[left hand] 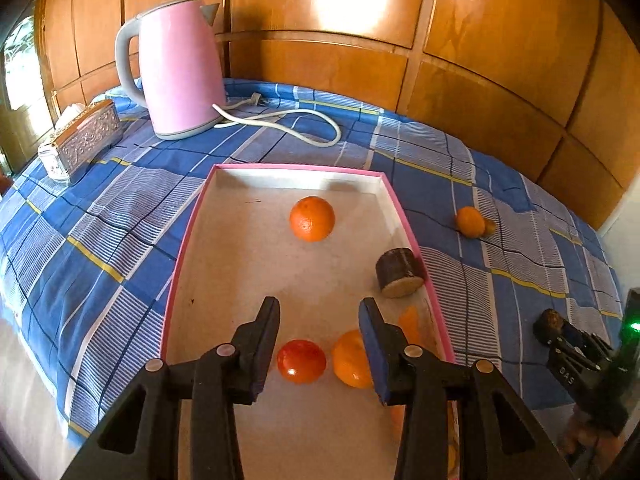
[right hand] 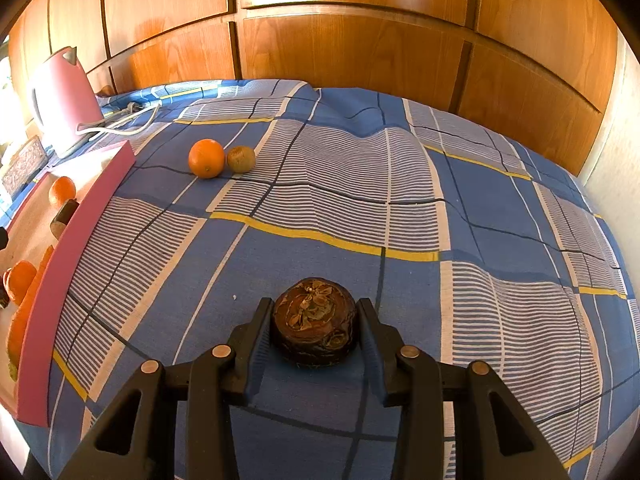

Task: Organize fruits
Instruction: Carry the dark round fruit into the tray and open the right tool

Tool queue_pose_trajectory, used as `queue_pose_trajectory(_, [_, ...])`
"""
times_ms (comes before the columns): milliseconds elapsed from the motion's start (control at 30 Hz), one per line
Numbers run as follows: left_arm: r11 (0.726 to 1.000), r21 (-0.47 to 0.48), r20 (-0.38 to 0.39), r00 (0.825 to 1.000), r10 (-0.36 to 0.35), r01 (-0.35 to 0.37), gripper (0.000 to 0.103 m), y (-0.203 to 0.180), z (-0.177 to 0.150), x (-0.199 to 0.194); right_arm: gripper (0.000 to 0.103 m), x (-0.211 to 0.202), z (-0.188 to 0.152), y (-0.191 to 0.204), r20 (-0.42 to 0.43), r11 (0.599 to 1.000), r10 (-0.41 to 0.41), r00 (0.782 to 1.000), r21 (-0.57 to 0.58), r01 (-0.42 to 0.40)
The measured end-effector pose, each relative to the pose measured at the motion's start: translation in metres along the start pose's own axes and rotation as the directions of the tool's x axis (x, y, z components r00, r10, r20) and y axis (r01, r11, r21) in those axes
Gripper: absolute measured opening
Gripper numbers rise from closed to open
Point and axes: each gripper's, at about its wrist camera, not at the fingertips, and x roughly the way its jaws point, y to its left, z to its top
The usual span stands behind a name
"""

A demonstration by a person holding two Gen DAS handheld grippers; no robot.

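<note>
Wrinkled checked cloth (right hand: 340,184) lies under the right gripper (right hand: 316,330), pinching a dark round fruit (right hand: 314,322) that may slip free, while the left gripper (left hand: 319,338), spread empty, hangs over the pink tray (left hand: 404,216).

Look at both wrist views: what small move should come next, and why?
Probably carry the dark brown fruit, gripped in the right tongs, leftward over the pink-rimmed tray. Other fruits already lie inside it, while this one sits outside above the blue cloth.
</note>
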Motion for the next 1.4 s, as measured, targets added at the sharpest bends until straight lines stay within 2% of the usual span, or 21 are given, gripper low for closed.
queue_pose_trajectory(500, [0.999,0.015,0.011,0.999,-0.034,0.034,0.046,-0.006,-0.010,-0.017,0.041,-0.010,-0.005,0.015,-0.016,0.997,0.082,0.996,0.013,-0.082])
queue_pose_trajectory(667, [0.999,0.008,0.015,0.999,-0.035,0.035,0.049,-0.004,-0.011,-0.019,0.041,-0.014,-0.003,0.023,-0.028,0.988,0.151,0.988,0.039,-0.150])
queue_pose_trajectory(800, [1.000,-0.002,0.019,0.999,-0.031,0.031,0.050,-0.001,-0.011,-0.020,0.041,-0.025,0.001,0.040,-0.013,0.978,0.209,0.978,0.010,-0.209])
queue_pose_trajectory(900, [1.000,-0.012,0.016,0.999,-0.029,0.029,0.051,0.005,-0.010,-0.019,0.041,-0.037,0.005,0.058,0.002,0.964,0.264,0.965,-0.027,-0.264])
queue_pose_trajectory(1100, [0.997,-0.076,0.021,1.000,0.009,-0.007,0.051,0.031,-0.004,-0.020,0.041,-0.057,0.013,0.105,-0.030,0.900,0.424,0.905,-0.102,-0.424])
queue_pose_trajectory(1300, [0.988,-0.148,0.013,0.999,0.050,-0.047,0.051,0.060,-0.005,-0.020,0.042,-0.061,0.014,0.156,-0.099,0.833,0.517,0.850,-0.172,-0.527])
queue_pose_trajectory(1400, [0.986,-0.157,0.012,0.998,0.054,-0.051,0.051,0.065,-0.007,-0.021,0.043,-0.057,0.012,0.170,-0.129,0.814,0.536,0.834,-0.181,-0.551])
